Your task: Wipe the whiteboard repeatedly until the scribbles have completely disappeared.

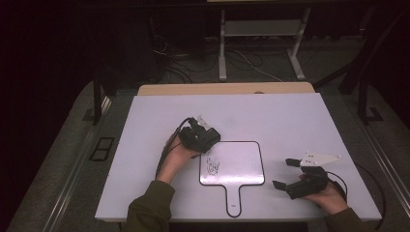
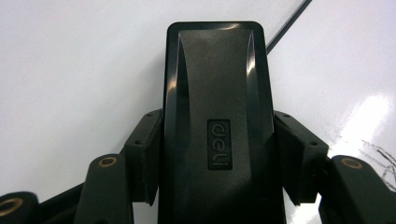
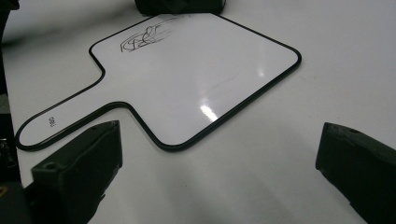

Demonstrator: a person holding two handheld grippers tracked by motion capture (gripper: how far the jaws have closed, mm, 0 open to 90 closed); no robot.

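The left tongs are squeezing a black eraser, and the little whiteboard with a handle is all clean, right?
Not quite. The whiteboard is not clean: the high view shows black scribbles at its upper left. The left tongs do squeeze the black eraser.

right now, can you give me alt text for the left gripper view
The left gripper is shut on a black whiteboard eraser marked "deli", its two black jaws pressing on the eraser's sides. Beneath it lies a glossy handheld whiteboard with a thin black rim, and black scribbles show at the lower right.
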